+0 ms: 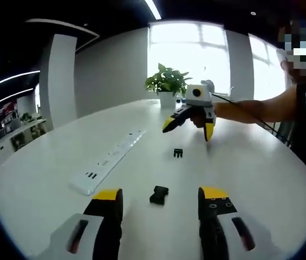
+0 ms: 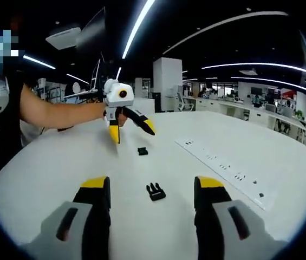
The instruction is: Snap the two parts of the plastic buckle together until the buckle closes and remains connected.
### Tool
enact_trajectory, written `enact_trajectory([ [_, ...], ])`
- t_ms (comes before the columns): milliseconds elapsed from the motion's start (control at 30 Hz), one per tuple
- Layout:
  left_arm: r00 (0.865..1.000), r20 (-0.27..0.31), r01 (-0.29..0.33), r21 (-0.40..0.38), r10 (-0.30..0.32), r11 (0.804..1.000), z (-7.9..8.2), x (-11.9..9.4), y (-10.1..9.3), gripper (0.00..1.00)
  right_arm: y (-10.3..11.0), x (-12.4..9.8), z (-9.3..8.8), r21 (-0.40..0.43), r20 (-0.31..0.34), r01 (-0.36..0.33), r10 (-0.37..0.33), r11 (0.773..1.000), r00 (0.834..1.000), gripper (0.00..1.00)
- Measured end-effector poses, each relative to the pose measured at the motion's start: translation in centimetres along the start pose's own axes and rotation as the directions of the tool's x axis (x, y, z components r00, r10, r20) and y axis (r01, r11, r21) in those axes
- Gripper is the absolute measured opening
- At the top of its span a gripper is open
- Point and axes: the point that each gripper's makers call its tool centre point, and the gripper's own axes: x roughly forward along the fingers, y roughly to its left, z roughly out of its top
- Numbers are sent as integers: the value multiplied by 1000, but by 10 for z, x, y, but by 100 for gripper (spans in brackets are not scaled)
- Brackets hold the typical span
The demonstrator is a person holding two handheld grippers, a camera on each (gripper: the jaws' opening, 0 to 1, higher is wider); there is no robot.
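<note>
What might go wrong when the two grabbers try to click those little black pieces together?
1. Both buckle halves, the female part and the pronged part, lie loose and flat on the smooth table; open jaws could push them sliding instead of gripping them.
2. They lie apart, not lined up, so the prongs may miss the slot.
3. The power strip lies close by; a nudged piece could hit it.

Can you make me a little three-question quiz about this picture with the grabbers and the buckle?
1. True or false: the two black plastic buckle pieces are already snapped together.
2. What long white thing lies flat on the white table? A) white power strip B) ruler C) keyboard
3. Fill in: the left gripper and right gripper are both ____, holding nothing.

Key: 1 false, they lie apart; 2 A; 3 open.
</note>
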Motion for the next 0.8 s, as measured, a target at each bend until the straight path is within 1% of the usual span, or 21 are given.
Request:
enact_trajectory([
  [100, 1000, -4, 8, 0, -8, 1000, 1, 0, 0, 56, 1, 1, -4, 8, -21, -11, 12, 1000, 1000, 60],
  [233, 1000, -9, 12, 1, -12, 1000, 0, 2, 0, 56, -2, 2, -6, 10, -26, -16, 16, 1000, 1000, 59],
  [400, 1000, -12, 22, 5, -22, 1000, -1, 5, 1, 52, -2, 3, -7, 17, -33, -21, 22, 1000, 999, 58],
  [500, 999, -10, 41, -6, -41, 999, -2, 9, -1, 49, -2, 4, -10, 17, -39, -26, 27, 1000, 999, 57],
  [533, 998, -19, 57, -11, -57, 998, -4, 10, -3, 49, -3, 4, -11, 16, -41, -26, 26, 1000, 999, 57],
  [633, 997, -52, 62, 1, -62, 998, -11, 14, -4, 48, -2, 5, -14, 14, -53, -32, 33, 999, 998, 54],
  [800, 997, -48, 60, -10, -61, 998, -11, 14, -3, 46, -1, 6, -15, 2, -55, -46, 46, 999, 997, 48],
])
